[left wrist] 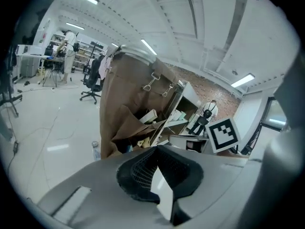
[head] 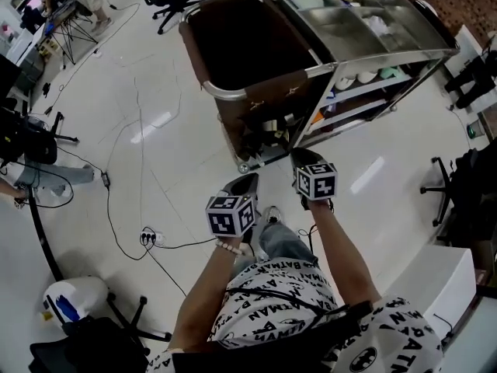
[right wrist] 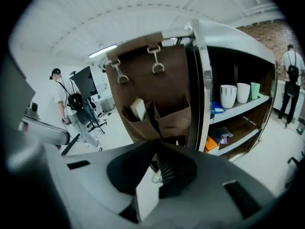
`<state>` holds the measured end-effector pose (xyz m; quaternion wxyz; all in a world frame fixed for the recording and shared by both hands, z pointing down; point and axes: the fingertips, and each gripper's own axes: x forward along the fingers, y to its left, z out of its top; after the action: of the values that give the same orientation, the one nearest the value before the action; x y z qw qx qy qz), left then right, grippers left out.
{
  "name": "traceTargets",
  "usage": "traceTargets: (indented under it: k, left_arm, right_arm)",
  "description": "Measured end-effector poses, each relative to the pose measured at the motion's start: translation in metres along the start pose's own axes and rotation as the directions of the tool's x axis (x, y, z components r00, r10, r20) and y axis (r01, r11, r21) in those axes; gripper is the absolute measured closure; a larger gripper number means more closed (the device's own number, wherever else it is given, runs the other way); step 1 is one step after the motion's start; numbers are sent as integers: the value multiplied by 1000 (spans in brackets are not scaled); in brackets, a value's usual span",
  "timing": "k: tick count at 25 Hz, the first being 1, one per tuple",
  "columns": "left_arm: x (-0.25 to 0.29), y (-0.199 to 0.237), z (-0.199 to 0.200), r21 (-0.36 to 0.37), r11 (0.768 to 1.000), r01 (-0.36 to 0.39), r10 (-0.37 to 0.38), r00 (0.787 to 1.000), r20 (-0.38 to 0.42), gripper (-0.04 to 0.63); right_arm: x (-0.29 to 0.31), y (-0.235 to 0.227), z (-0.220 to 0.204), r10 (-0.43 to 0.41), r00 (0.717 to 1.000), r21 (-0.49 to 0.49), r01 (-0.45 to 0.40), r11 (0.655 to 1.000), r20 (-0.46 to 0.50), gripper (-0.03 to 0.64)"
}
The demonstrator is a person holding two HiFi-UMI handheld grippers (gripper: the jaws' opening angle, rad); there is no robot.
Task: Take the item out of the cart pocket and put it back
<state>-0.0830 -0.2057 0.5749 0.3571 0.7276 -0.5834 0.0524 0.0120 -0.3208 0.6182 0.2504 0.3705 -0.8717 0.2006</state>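
At the bag end of the cart (head: 233, 93), the head view has the person standing with both tools raised. The left gripper (head: 247, 182) and the right gripper (head: 304, 160) sit side by side, just short of the brown pockets (head: 256, 119) hung under the rail. That makes two grippers and one cart.

Over to the left gripper view: its fingers (left wrist: 140, 168) are pressed together with nothing between them. The brown bag (left wrist: 126, 94) leans ahead, its lower pockets stuffed with pale boxes too jumbled to count.

Now the right gripper view: its fingers (right wrist: 167, 168) are closed as well, and empty. They aim at two pockets hanging below two metal clasps (right wrist: 156, 63). One pale block, the item (right wrist: 137, 108), stands in the pocket farther from the shelf frame; the neighbouring pocket looks empty. Three cups (right wrist: 228, 95) line the shelf beside.

The danger from here, by the look of it, is that closed fingers would only prod the soft cloth and push the item deeper. A snag on the pocket lip could also tip it to the floor.
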Motion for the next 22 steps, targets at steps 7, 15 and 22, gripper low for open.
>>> traceTargets:
  k: [7,15,22]
  left_arm:
    - [-63,-29,3,33,994,107,-109,992,67,592]
    - [-109,-93,-7,112,972,205,-217,970,110,592]
    - [-122,-124,-15,123,977,175,-192,970,147,592]
  right_arm:
    - [-104,89,17,59,992,43,-64,997,115,607]
    - [-182,150,18,107,977,48,-118,992,185,607]
    - [-210,168,2,174,969,-5,-176,984,177,606]
